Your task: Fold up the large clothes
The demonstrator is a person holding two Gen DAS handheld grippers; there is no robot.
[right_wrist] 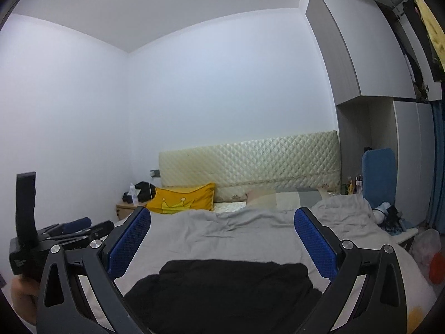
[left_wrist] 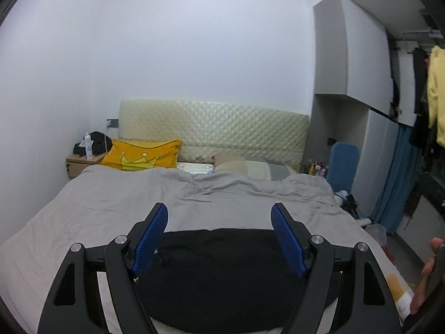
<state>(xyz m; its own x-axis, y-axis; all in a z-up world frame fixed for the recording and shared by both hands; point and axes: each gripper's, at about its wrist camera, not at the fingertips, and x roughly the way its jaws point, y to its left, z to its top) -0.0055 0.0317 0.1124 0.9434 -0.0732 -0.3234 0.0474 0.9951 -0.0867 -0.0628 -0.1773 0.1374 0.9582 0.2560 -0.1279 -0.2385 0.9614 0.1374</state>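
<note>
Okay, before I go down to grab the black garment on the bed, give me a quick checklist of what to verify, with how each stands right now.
1. Left tongs open with nothing between them: ok.
2. Right tongs open with nothing between them: ok.
3. Black garment lying on the grey bedcover, nothing on top of it: ok.
4. Garment spread flat: not ok, its edges look bunched.
5. Near edge of the garment in view: cannot tell, the tongs hide it.
6. Yellow pillow away from the garment: ok.
</note>
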